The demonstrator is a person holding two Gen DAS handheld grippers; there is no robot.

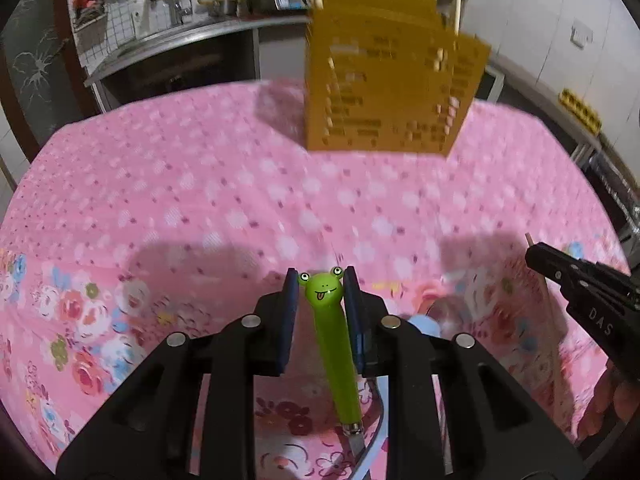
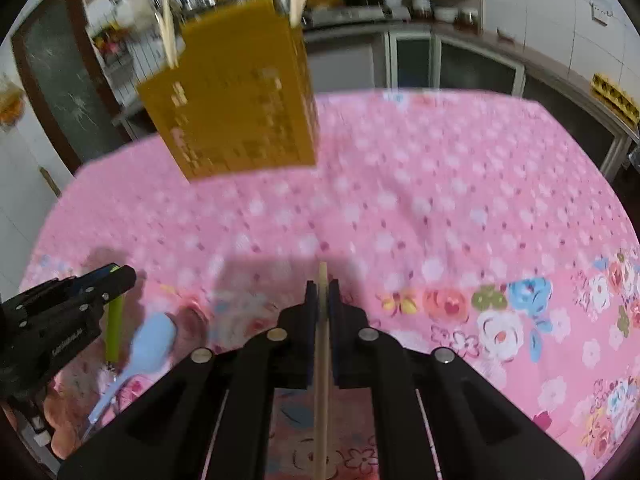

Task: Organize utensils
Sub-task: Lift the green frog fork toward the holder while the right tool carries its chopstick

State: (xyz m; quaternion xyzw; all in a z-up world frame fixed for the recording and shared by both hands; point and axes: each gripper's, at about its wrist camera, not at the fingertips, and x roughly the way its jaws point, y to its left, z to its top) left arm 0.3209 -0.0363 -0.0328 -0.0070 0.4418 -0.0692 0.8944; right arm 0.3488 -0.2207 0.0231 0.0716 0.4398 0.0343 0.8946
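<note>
**A:** Left wrist view first. Where is the utensil?

**B:** Between the pads of the left hand-held gripper point(image 1: 320, 280), which are closed onto the green frog-handled utensil point(image 1: 334, 344). The frog face pokes out just past the fingertips, and the metal neck runs back under the camera. A pale blue utensil point(image 1: 426, 326) lies on the table point(image 1: 200, 200) just right of it. The yellow slotted holder point(image 1: 384, 80) stands well ahead, chopsticks in it.

**A:** Any writing?

**B:** "DAS" on the right hand-held gripper point(image 1: 534, 256) at the frame's edge (the rest is cut off).

**A:** Right wrist view?

**B:** The right hand-held gripper is clamped tight on a wooden chopstick point(image 2: 322, 360), its tip jutting past the fingertips. The holder stands far ahead to the left. The lettering on the left hand-held gripper is too blurred to read.
</note>
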